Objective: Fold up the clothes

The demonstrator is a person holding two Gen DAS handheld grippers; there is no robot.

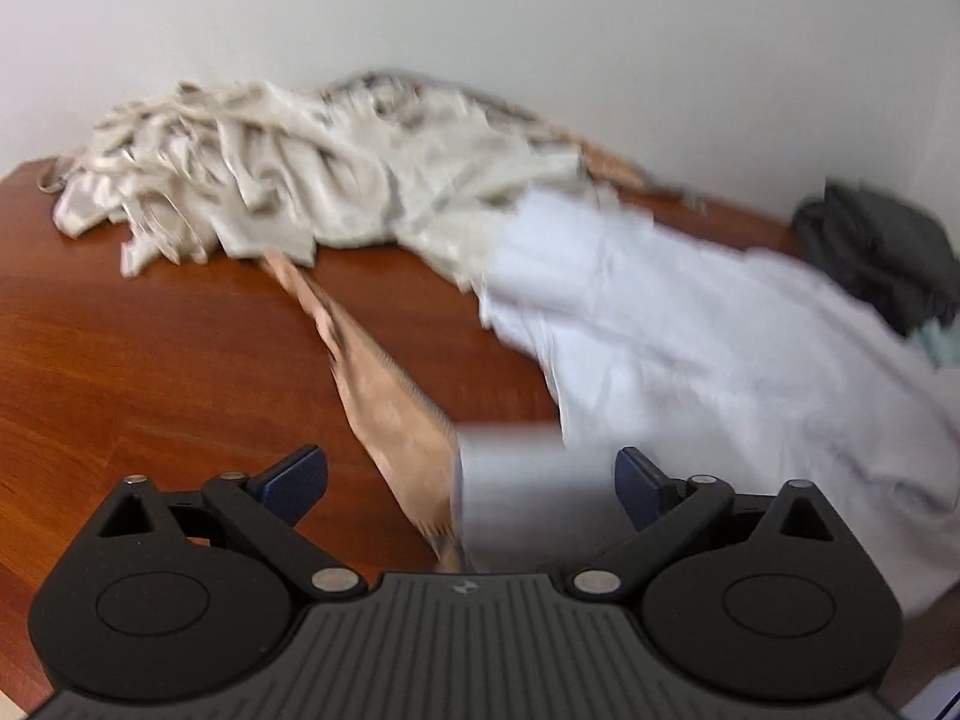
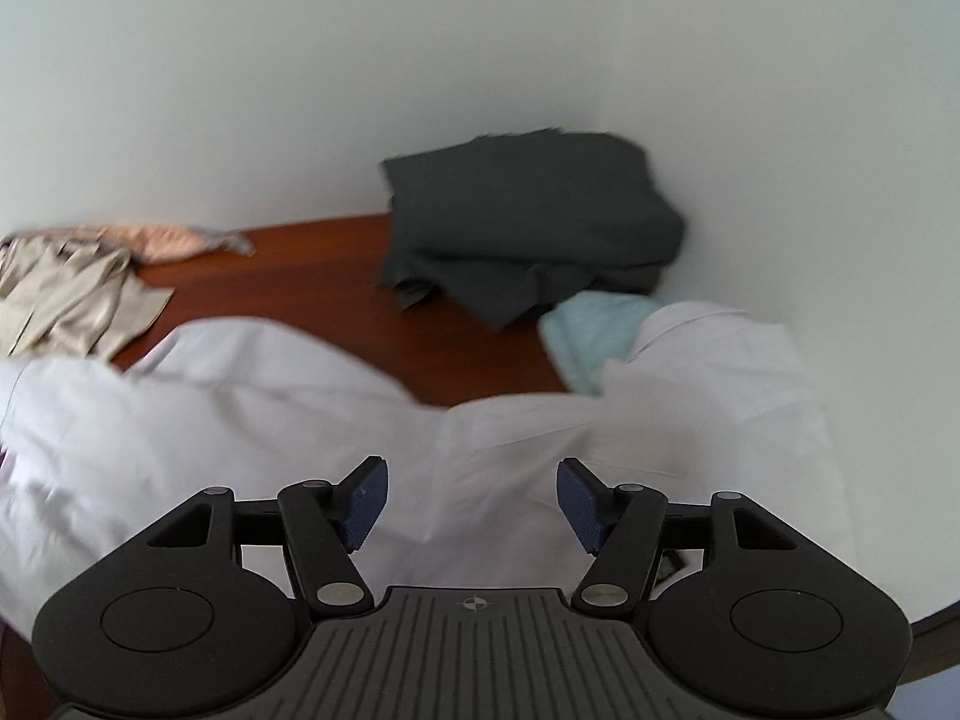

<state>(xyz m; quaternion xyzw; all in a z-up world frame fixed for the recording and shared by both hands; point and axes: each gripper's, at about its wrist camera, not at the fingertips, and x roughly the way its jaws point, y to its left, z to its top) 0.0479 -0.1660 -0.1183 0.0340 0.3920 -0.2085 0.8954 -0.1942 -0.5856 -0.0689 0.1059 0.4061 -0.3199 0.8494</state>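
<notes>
**laundry_nerd:** White shirt [image 2: 240, 420] is the one being worked, I reckon. It's spread across the wooden table [image 1: 150, 360] straight ahead of and under the right gripper [image 2: 472, 504], running off to that gripper's left. Jaws there stand apart with nothing pinched, cloth just lying below them.

**foldbot42:** And the left gripper [image 1: 471, 486]? Looks wide open too. There's a blurry pale edge of the shirt plus a tan garment [image 1: 390, 408] sitting between its fingers, but I don't see the pads pressing on either.

**laundry_nerd:** Agreed. Handling-wise it's thin, floppy, light fabric. It'll sag and bunch the moment you lift it, and probably slides easily on that polished wood.

**foldbot42:** So grab a hem or seam, not the middle. One gripper per corner, keep it taut.

**laundry_nerd:** Yep. Watch the tan piece though, easy to snag it along. Beige pile [image 1: 252, 180] is further ahead of the left gripper, dark folded clothes [image 2: 528, 228] and a mint cloth [image 2: 594, 330] beyond the right one, all out of the way.
</notes>
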